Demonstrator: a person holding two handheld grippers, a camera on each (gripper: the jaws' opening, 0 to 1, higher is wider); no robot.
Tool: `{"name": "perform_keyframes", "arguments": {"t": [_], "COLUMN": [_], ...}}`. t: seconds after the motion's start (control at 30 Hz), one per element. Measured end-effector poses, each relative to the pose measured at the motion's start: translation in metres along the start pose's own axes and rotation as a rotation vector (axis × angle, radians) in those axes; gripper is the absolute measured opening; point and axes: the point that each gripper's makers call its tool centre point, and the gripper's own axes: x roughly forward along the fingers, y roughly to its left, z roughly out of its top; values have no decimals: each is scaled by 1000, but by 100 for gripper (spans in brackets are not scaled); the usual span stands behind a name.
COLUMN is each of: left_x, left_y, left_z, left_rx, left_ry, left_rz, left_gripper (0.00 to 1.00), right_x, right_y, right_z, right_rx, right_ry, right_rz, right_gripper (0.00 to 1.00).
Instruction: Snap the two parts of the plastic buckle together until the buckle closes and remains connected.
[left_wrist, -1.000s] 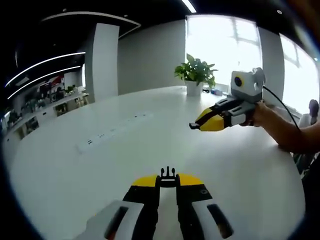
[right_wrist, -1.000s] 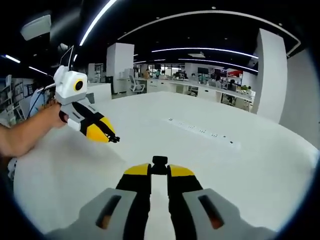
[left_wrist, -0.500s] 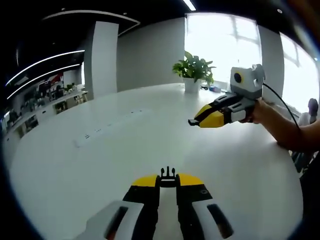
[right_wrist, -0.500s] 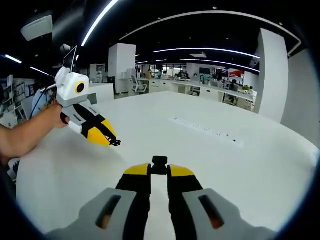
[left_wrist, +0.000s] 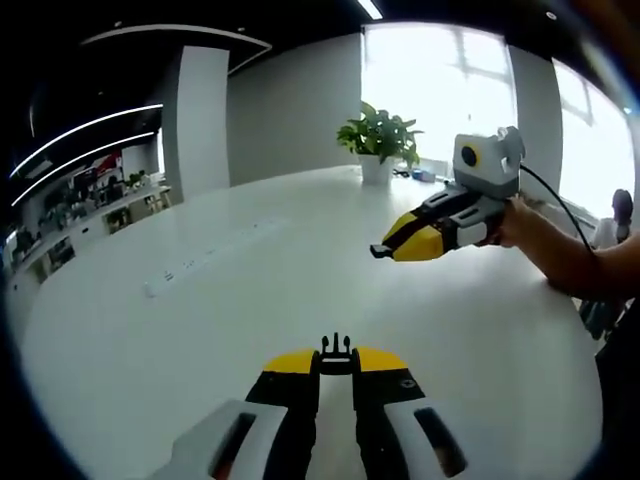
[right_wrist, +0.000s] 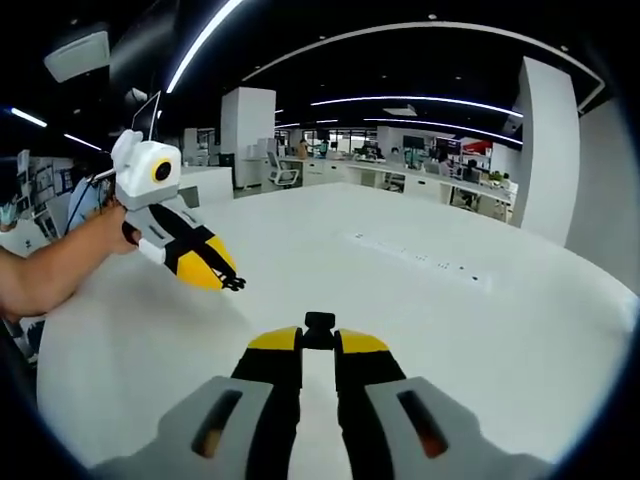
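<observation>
In the left gripper view, the left gripper is rising from the bottom centre of the frame, its jaws closed on the pronged buckle half, a small black piece with 3 short prongs pointing away from the camera. The white table is spreading beneath it. At the left of the frame, a power strip is lying flat on the table, well apart from both grippers. At the upper centre, a potted plant is standing on the far edge before a bright window. At the right, the right gripper is coming in, held by a person's hand, with a small dark piece pinched at its tip.

In the right gripper view, the left gripper is appearing at the left of the frame, above the table. At the bottom centre, the right gripper is clamping the socket buckle half, a small black block.

The step in hand seems to be the approach: each half is gripped and lifted, and the 2 are apart, not yet joined. The next move probably calls for turning the tips to face each other, lining the prongs up with the socket, then pressing until they latch. Nothing is standing between them.
</observation>
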Motion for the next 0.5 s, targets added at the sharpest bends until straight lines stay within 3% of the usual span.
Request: {"name": "perform_keyframes", "arguments": {"t": [0.5], "left_x": [-5], "left_y": [-6], "left_z": [0], "left_rx": [28], "left_ry": [0], "left_rz": [-3], "left_gripper": [10], "right_x": [-8], "right_y": [5], "right_z": [-9], "right_rx": [-21], "right_ry": [16], "right_rz": [26], "right_gripper": [11]}}
